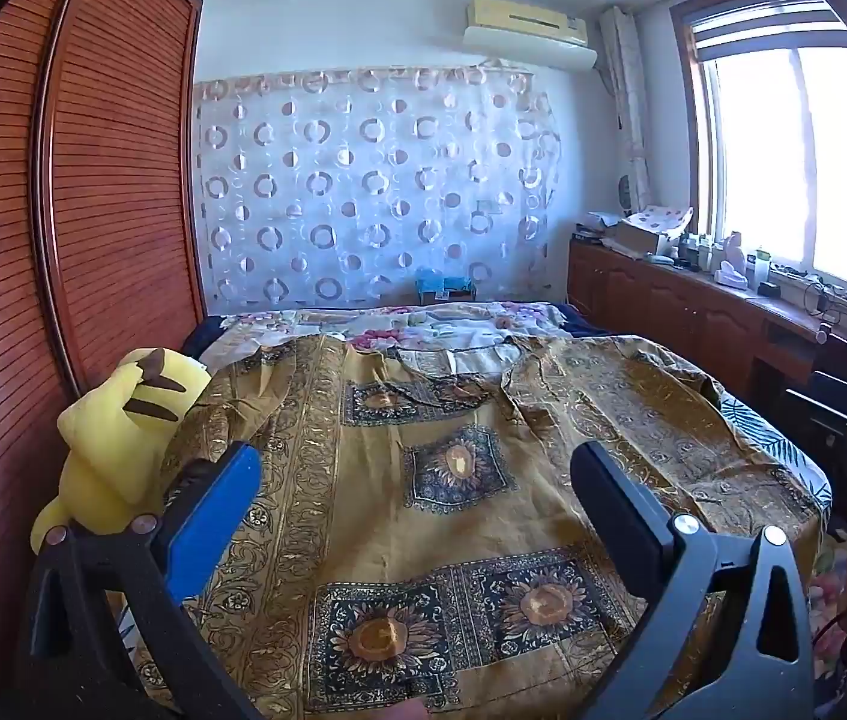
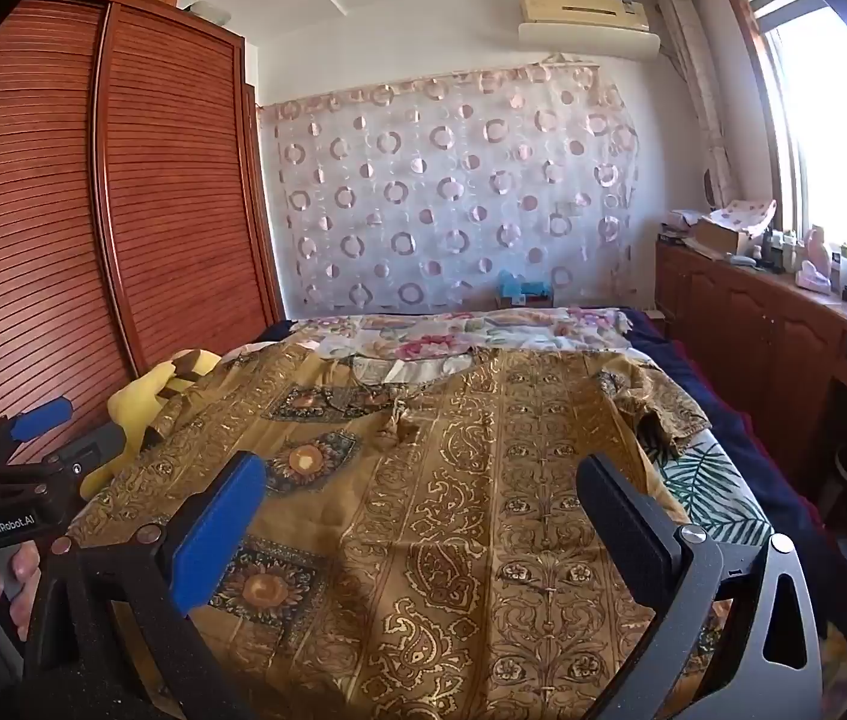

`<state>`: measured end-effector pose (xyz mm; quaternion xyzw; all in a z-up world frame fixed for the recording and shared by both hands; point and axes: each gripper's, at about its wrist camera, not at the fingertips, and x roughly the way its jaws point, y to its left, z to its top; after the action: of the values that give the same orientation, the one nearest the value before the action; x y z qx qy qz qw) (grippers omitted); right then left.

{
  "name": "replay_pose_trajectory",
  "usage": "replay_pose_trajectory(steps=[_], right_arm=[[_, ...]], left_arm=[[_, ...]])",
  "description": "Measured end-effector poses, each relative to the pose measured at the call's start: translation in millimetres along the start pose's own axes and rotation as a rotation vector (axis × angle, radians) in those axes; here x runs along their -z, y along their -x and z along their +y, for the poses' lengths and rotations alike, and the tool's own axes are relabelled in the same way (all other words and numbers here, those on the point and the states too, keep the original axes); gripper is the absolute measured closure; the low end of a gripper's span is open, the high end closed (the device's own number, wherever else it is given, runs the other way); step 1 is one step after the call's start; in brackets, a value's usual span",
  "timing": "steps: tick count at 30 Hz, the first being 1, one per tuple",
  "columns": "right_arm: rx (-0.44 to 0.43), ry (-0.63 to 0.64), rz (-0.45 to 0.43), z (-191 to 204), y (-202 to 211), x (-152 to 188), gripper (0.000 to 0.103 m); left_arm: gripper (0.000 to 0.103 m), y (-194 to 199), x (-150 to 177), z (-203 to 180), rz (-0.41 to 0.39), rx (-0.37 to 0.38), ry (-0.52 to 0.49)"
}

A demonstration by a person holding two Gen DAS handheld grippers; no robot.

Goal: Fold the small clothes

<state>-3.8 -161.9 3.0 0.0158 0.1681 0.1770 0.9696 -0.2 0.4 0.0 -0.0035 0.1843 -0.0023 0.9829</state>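
Garment (image 2: 453,510) flat on bed (image 2: 717,498), neckline far, long axis away; both hand-held grippers (image 1: 417,516) (image 2: 423,516) wide.

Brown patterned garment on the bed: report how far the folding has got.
Done: the brown patterned garment lies spread flat on the bed, right sleeve out to the side. In hand: nothing; the left gripper and right gripper are open above the cloth. Left: every fold; none shows yet.
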Motion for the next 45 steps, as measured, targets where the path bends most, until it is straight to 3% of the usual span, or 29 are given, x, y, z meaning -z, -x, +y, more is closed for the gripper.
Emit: replay_pose_trajectory(steps=[45], right_arm=[[-0.003,0.003,-0.001,0.8,0.9,0.1,0.000]], left_arm=[[0.000,1.1,1.2,0.1,-0.006,-0.011,-0.022]])
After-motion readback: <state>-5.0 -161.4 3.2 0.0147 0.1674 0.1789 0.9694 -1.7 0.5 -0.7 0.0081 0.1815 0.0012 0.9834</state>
